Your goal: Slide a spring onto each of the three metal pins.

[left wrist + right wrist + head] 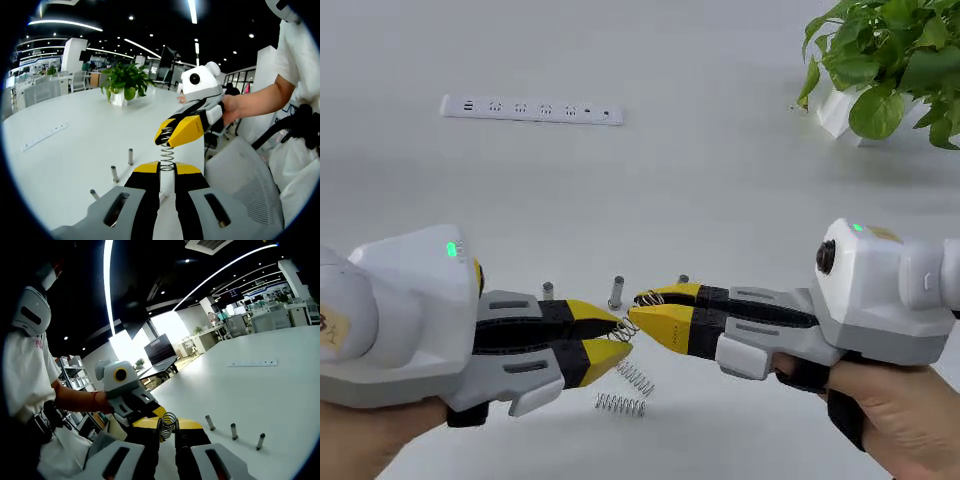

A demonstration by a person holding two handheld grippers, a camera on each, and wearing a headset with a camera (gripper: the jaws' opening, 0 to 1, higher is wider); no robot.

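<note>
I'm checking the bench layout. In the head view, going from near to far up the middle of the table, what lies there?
Nearer loose spring → second loose spring → middle pin → power strip.

- A white power strip (pixel 531 109) lies flat on the far side of my white table (pixel 720 200).
- A leafy green plant (pixel 885 60) in a white pot stands on the table, far off to my right.
- A grey mesh chair (pixel 240 185) sits by the table edge.
- Long light strips (pixel 107 285) cross the dark ceiling.
- A dark monitor (pixel 159 351) stands on a distant desk.
</note>
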